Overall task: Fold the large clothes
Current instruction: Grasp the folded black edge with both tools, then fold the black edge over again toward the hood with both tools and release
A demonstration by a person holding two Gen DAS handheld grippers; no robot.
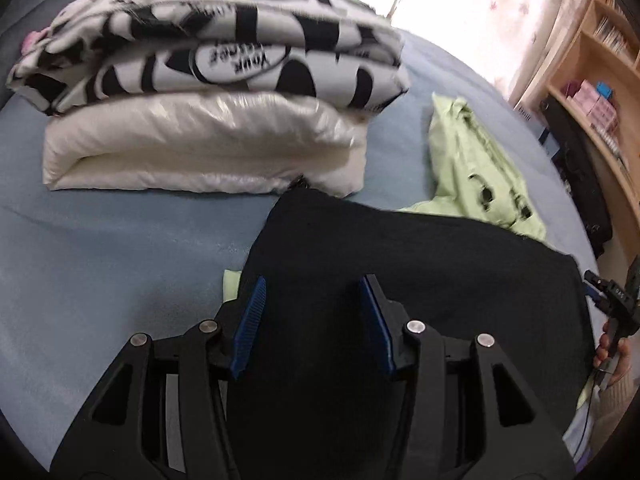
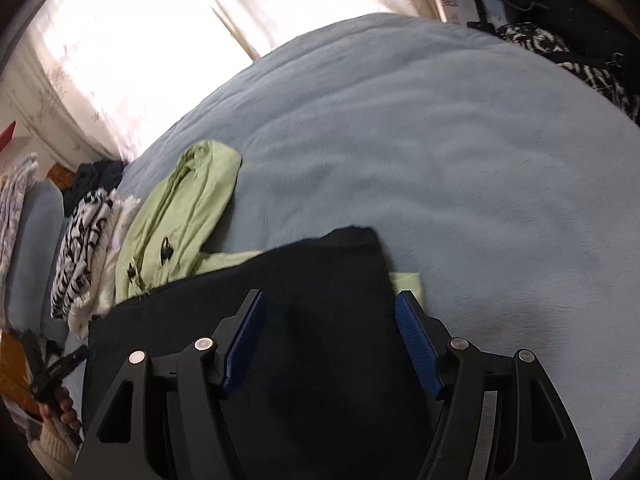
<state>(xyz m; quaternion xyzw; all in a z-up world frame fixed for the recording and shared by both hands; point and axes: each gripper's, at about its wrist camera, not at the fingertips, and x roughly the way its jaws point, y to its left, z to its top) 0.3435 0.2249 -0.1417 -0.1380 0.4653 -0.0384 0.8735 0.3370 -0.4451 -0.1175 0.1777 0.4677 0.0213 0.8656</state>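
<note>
L wrist view: left gripper (image 1: pixel 312 300) stands part-open w/ nothing pinched, over the black garment (image 1: pixel 420 272) lying at 6 o'clock on the blue bed (image 1: pixel 100 240); it looks soft, limp, light. R wrist view: right gripper (image 2: pixel 330 320) is wide, empty, same garment (image 2: pixel 320 264) at 6 o'clock; best pinched at corner/hem at 12, since thick folds may slip.

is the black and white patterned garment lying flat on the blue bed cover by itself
No: in the left wrist view the black and white patterned garment sits folded on top of a folded white padded item, not directly on the blue bed cover.
</note>
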